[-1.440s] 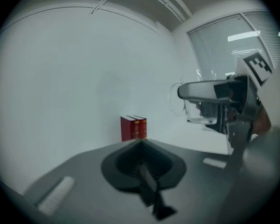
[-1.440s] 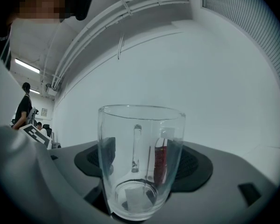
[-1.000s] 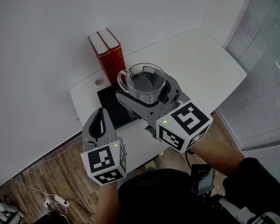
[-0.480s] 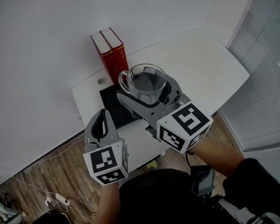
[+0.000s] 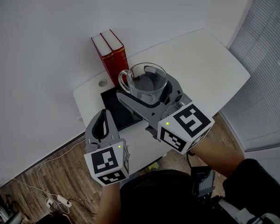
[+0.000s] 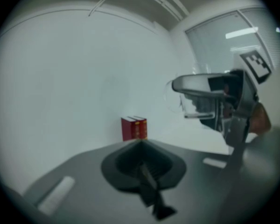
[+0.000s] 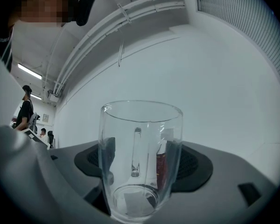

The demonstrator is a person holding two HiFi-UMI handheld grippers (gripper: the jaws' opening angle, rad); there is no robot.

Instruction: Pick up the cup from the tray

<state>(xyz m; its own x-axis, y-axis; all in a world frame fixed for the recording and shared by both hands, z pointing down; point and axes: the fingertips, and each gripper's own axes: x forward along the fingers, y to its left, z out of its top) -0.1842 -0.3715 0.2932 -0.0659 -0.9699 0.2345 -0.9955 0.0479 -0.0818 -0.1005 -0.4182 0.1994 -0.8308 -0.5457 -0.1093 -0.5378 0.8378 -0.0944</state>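
Observation:
A clear glass cup (image 5: 147, 80) with a handle on its left hangs in the air above the black tray (image 5: 113, 107), with my right gripper (image 5: 147, 91) shut on its sides. In the right gripper view the cup (image 7: 140, 157) stands upright between the two pads, its handle turned away from the camera, and my right gripper (image 7: 142, 168) clamps its lower half. The left gripper (image 5: 101, 124) hovers lower left, over the table's near edge, jaws together and empty. In the left gripper view my left gripper (image 6: 140, 143) shows its jaws meeting, and the held cup (image 6: 191, 101) hangs to its right.
Two red books (image 5: 111, 50) stand upright behind the tray on the white table (image 5: 200, 59); the red books (image 6: 134, 128) also show ahead of the left gripper. A white cable and power strip (image 5: 60, 199) lie on the wooden floor. People (image 7: 25, 108) stand far off.
Both grippers and the cup keep their places; only the head view has shifted slightly, so the table and books sit a little further right.

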